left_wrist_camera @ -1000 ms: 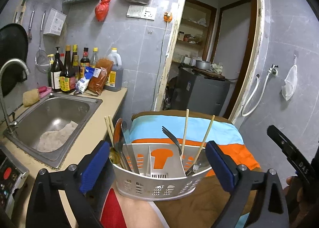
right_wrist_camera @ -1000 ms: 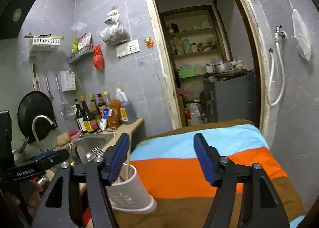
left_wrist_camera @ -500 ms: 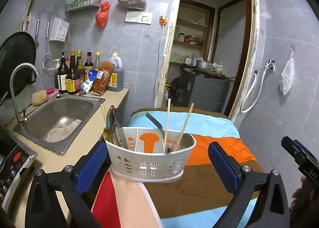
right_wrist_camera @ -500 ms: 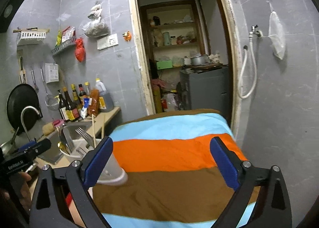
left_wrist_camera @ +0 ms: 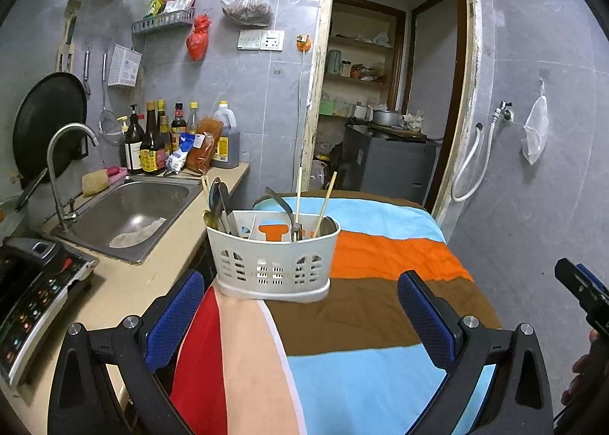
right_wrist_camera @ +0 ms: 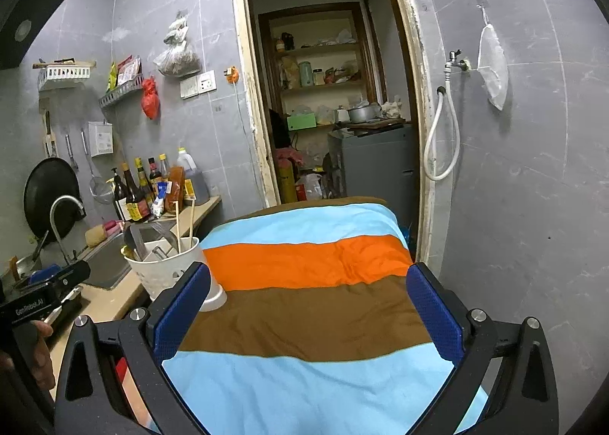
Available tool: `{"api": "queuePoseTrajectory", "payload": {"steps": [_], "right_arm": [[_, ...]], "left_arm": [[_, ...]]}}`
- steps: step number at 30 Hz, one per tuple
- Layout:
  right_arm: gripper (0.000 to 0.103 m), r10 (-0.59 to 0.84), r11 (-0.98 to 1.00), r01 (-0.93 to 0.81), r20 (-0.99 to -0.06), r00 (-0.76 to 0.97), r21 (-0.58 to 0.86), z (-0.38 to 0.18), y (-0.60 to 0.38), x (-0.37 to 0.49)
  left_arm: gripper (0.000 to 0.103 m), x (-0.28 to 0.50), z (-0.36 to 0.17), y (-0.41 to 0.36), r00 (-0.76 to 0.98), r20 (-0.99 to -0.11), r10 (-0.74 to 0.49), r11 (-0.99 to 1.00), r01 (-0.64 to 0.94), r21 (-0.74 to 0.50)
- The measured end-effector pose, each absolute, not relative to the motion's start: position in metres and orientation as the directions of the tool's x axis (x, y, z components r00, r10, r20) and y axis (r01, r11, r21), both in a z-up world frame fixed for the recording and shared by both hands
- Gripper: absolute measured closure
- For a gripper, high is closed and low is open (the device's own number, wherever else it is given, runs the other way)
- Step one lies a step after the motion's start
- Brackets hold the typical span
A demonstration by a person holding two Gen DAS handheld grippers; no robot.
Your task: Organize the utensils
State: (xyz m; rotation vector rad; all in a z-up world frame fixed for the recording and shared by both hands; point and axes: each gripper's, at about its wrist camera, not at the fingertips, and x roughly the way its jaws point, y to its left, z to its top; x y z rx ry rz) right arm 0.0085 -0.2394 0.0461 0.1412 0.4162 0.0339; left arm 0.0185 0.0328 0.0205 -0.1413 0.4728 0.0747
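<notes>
**Both grippers drawn back from the loaded caddy**

Pulled away from the white utensil caddy [left_wrist_camera: 272,256] over the last second: a second ago straddled by the left gripper [left_wrist_camera: 300,315], now standing free beyond its fingertips. Left tongs spread wide, holding nothing. Right gripper [right_wrist_camera: 308,311] likewise spread and empty, over bare striped cloth [right_wrist_camera: 312,263]. Caddy upright at the cloth's left edge, beside the sink [left_wrist_camera: 129,214], with spoons [left_wrist_camera: 217,206], fork [left_wrist_camera: 281,206] and chopsticks [left_wrist_camera: 312,199] sorted into compartments. Probably finished, or close to it.

Left gripper [left_wrist_camera: 300,315]: black frame, blue dimpled pads, silver screws. Right gripper [right_wrist_camera: 306,311]: identical. White "GenRobot.AI" lettering marks the left gripper's black body.
</notes>
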Motion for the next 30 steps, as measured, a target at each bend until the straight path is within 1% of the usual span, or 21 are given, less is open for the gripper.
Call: {"api": "queuePoseTrajectory", "payload": {"steps": [9,17,30], "right_arm": [[0.002,0.053,0.991,-0.004,-0.362,0.931,0.134,0.054,-0.246,-0.023],[0.002,0.068,0.989,-0.01,-0.398,0.915,0.145,0.046,-0.251,-0.035],[0.002,0.073,0.99,-0.021,-0.39,0.918,0.138,0.046,-0.252,-0.043]], "left_arm": [[0.001,-0.013,0.027,0.025,0.91,-0.414,0.026,0.99,-0.082,-0.118],[0.001,-0.028,0.024,0.016,0.911,-0.411,0.002,0.994,-0.047,-0.101],[0.001,-0.031,0.025,0.011,0.913,-0.407,-0.012,0.994,-0.034,-0.105]]}}
